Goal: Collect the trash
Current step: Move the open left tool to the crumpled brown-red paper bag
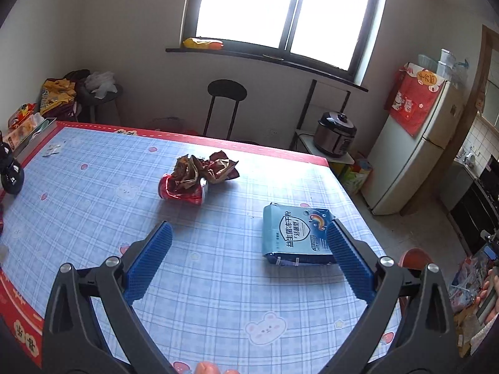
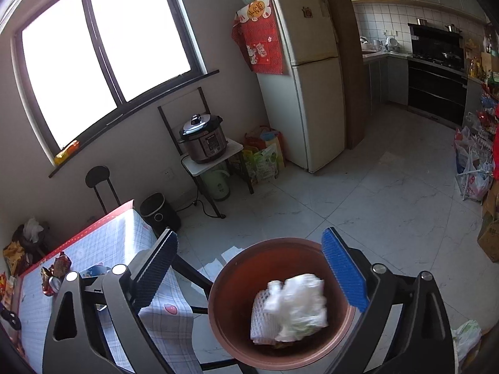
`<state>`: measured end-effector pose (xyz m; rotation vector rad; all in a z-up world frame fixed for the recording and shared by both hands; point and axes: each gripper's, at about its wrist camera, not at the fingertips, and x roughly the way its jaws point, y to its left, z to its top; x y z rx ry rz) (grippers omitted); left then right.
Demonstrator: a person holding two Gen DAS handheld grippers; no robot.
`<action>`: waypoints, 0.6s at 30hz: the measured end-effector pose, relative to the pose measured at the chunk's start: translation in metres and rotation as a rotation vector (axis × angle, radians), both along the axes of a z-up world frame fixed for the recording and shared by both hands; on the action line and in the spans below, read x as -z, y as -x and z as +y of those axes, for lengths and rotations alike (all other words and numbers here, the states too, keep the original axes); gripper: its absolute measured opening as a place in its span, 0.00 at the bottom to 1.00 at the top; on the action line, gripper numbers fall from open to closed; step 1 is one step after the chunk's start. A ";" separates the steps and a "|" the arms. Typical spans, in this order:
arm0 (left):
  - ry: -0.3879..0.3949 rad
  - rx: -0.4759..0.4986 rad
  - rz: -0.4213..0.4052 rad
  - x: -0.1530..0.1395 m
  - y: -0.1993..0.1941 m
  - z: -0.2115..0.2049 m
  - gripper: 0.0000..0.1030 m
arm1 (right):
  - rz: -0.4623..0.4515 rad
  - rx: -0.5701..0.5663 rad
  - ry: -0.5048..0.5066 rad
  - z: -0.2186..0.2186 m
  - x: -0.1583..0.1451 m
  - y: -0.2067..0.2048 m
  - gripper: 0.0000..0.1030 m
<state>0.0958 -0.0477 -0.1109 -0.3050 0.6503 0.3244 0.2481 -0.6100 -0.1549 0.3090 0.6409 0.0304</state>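
Note:
My left gripper hangs open over the blue checked table, with nothing between its blue pads. Its right finger overlaps the near edge of a blue powder packet. Farther off lie a crushed red can and a crumpled brown wrapper. My right gripper stands open above a brown round bin on the floor beside the table. A blurred white wad of plastic and white foam netting are inside the bin. The can and wrapper show at the far left.
A black bottle and a tray of packets stand at the table's left edge. A small paper scrap lies near them. Beyond the table are a black stool, a pressure cooker, a fridge and a black floor bin.

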 end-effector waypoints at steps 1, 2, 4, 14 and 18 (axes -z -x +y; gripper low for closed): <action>0.005 0.002 -0.003 -0.001 0.003 0.006 0.95 | 0.000 -0.019 -0.001 0.007 -0.004 0.001 0.95; 0.012 0.006 -0.007 -0.002 0.006 0.011 0.95 | 0.003 -0.033 0.010 0.017 -0.008 0.002 0.95; 0.021 0.001 -0.020 -0.004 0.012 0.021 0.95 | -0.002 -0.060 0.051 0.038 -0.014 0.006 0.95; 0.044 0.002 -0.030 -0.004 0.031 0.075 0.95 | 0.005 -0.242 0.184 0.156 -0.024 0.018 0.95; 0.048 -0.002 -0.007 0.005 0.038 0.097 0.95 | 0.031 -0.313 0.218 0.206 -0.016 0.016 0.95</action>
